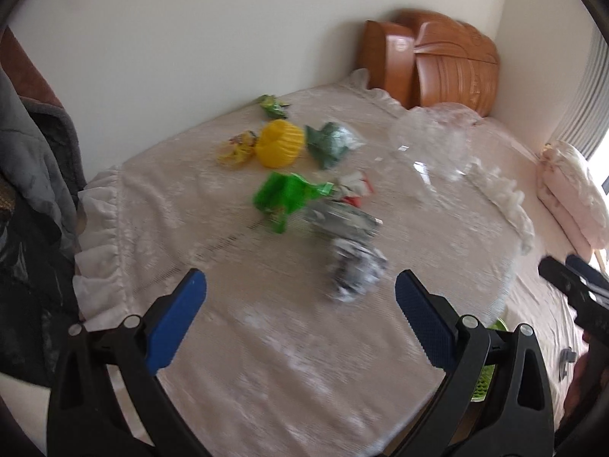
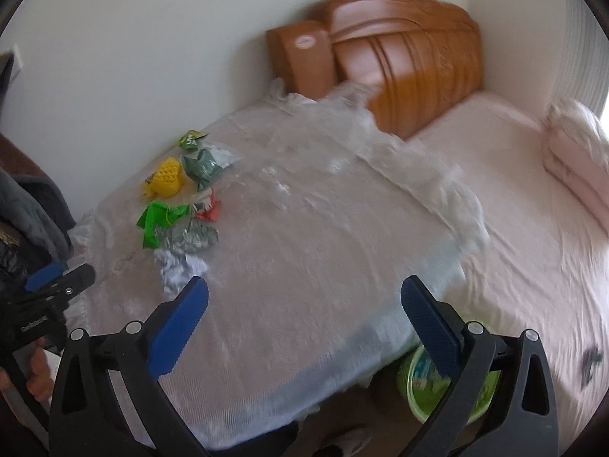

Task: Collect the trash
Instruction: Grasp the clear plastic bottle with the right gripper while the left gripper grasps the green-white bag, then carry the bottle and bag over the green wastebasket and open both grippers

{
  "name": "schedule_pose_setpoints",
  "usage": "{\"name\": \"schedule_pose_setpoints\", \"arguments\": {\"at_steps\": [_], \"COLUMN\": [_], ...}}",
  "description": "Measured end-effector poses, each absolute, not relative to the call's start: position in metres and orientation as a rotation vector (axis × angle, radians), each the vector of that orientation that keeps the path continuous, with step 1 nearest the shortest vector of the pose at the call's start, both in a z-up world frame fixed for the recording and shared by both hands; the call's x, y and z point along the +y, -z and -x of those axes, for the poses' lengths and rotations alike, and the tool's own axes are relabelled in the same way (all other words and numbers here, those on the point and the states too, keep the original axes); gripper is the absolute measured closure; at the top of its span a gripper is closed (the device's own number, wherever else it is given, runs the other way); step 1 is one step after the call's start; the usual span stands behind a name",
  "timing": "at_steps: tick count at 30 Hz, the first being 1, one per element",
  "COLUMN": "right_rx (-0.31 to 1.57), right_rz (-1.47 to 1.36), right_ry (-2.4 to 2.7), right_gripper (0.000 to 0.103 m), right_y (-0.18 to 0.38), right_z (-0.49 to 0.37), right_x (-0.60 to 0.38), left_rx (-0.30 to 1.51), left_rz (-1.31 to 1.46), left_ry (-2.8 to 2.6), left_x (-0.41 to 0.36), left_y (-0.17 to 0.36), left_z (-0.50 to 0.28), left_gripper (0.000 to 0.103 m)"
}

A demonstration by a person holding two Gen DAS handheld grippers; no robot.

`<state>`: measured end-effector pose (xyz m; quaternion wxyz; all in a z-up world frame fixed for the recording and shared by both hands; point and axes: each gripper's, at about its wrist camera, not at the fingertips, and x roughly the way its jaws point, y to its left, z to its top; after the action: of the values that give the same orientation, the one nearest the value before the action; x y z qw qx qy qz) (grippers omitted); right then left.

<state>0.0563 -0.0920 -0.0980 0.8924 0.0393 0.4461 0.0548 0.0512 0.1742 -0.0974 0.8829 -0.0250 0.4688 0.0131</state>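
- We hold our left gripper (image 1: 300, 304) wide apart and empty above the table (image 1: 266, 361).
- Our right gripper (image 2: 304, 312) is likewise spread wide, gripping nothing.
- The trash lies clustered at twelve o'clock from the left gripper: crumpled white paper (image 1: 356, 270) nearest, green wrapper (image 1: 285, 198) beyond, yellow cup (image 1: 279, 144) farthest.
- A green bin (image 2: 449, 384) sits below the table edge at five o'clock.

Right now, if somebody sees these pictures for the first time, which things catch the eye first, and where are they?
First comes the bright litter clustered toward the far side of the lace-covered table: a yellow ribbed cup, a bright green wrapper nearer, and a crumpled silver-white wrapper closest to the open left gripper. Behind the table, an orange-brown wooden headboard stands in the corner. A green bin sits low by the table edge, under the open right gripper.
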Motion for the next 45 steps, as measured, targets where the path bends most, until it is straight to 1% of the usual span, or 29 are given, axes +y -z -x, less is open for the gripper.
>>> {"name": "schedule_pose_setpoints", "arguments": {"at_steps": [4, 6, 9, 11, 14, 16, 18, 19, 20, 21, 25, 29, 36, 41, 42, 45], "right_rx": [0.910, 0.918, 0.941, 0.949, 0.975, 0.985, 1.000, 1.010, 1.018, 1.023, 1.024, 1.010, 0.984, 0.959, 0.954, 0.942], "right_rz": [0.018, 0.054, 0.129, 0.180, 0.215, 0.228, 0.239, 0.231, 0.219, 0.206, 0.163, 0.089, -0.011, -0.064, -0.071, -0.107], "right_ry": [-0.172, -0.206, -0.231, -0.226, -0.231, -0.244, -0.257, -0.268, -0.279, -0.287, -0.303, -0.307, -0.248, -0.180, -0.170, -0.146], "right_gripper": [0.004, 0.011, 0.017, 0.019, 0.019, 0.021, 0.033, 0.037, 0.044, 0.048, 0.049, 0.049, 0.049, 0.049, 0.049, 0.049], "right_y": [0.119, 0.132, 0.157, 0.172, 0.190, 0.199, 0.206, 0.208, 0.210, 0.211, 0.209, 0.194, 0.165, 0.152, 0.151, 0.148], "right_z": [-0.115, -0.140, -0.179, -0.197, -0.215, -0.222, -0.228, -0.230, -0.233, -0.234, -0.235, -0.222, -0.172, -0.133, -0.127, -0.113], "right_x": [-0.064, -0.053, -0.036, -0.028, -0.023, -0.020, -0.018, -0.017, -0.017, -0.018, -0.023, -0.037, -0.076, -0.099, -0.102, -0.109], "left_rx": [0.984, 0.989, 0.997, 1.002, 1.007, 1.008, 1.009, 1.008, 1.006, 1.004, 0.968, 0.959, 1.024, 1.094, 1.113, 1.176], "left_rz": [0.067, 0.070, 0.072, 0.074, 0.076, 0.076, 0.077, 0.077, 0.077, 0.074, -0.022, -0.098, -0.273, -0.423, -0.454, -0.467], "left_ry": [-0.053, -0.055, -0.056, -0.057, -0.053, -0.044, -0.018, -0.007, 0.010, 0.022, 0.087, 0.167, 0.261, 0.282, 0.272, 0.272], "left_x": [0.200, 0.207, 0.218, 0.223, 0.230, 0.230, 0.229, 0.227, 0.224, 0.222, 0.197, 0.174, 0.127, 0.100, 0.097, 0.097], "left_y": [0.105, 0.108, 0.116, 0.120, 0.125, 0.126, 0.126, 0.126, 0.125, 0.126, 0.124, 0.129, 0.157, 0.189, 0.197, 0.213], "left_z": [-0.073, -0.083, -0.103, -0.111, -0.124, -0.132, -0.141, -0.144, -0.148, -0.151, -0.173, -0.207, -0.281, -0.321, -0.328, -0.340], "left_gripper": [0.008, 0.008, 0.008, 0.008, 0.008, 0.008, 0.008, 0.008, 0.008, 0.008, 0.008, 0.008, 0.008, 0.008, 0.010, 0.025]}}
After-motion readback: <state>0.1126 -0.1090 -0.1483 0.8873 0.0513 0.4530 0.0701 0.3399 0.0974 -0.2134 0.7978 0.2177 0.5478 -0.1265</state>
